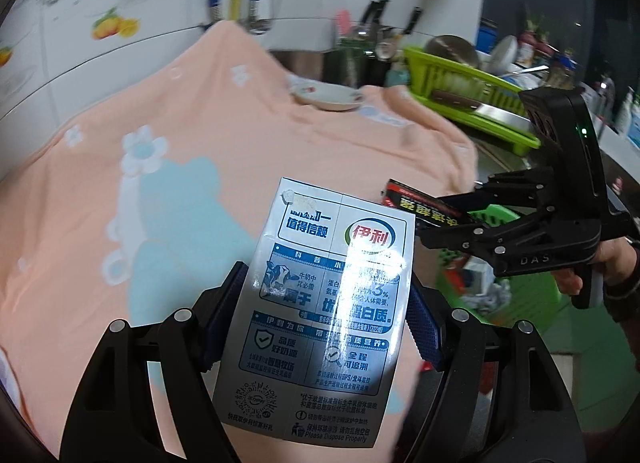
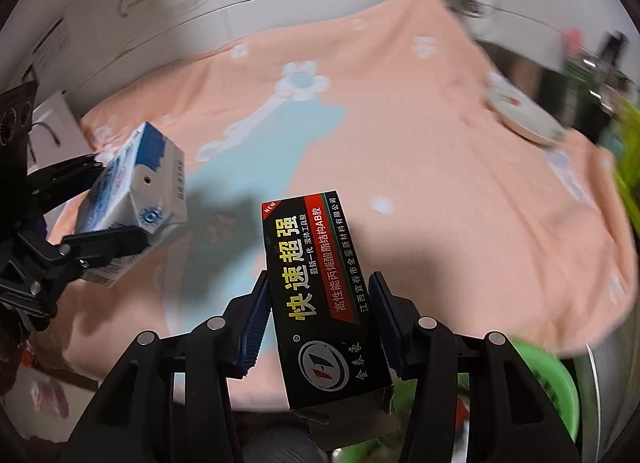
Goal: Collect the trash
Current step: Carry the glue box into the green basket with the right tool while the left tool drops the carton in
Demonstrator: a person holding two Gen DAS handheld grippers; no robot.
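A blue-and-white milk carton (image 1: 320, 363) stands between the blue pads of my left gripper (image 1: 326, 295), which is shut on its sides above the peach cloth. In the right wrist view the same carton (image 2: 136, 183) hangs at the left in the left gripper (image 2: 120, 201). My right gripper (image 2: 319, 283) is shut on a black glue box (image 2: 304, 247) with yellow lettering, its pads pressing both long sides. From the left wrist view the right gripper (image 1: 428, 217) sits at the right with the box (image 1: 416, 199) poking out, held by a hand (image 1: 576, 275).
A peach towel with white flowers (image 1: 168, 191) covers the counter. A small dish (image 1: 326, 97) rests on its far edge. A green dish rack (image 1: 468, 91) and knives stand behind. A green basket (image 2: 552, 383) with scraps sits low at the right, below the right gripper.
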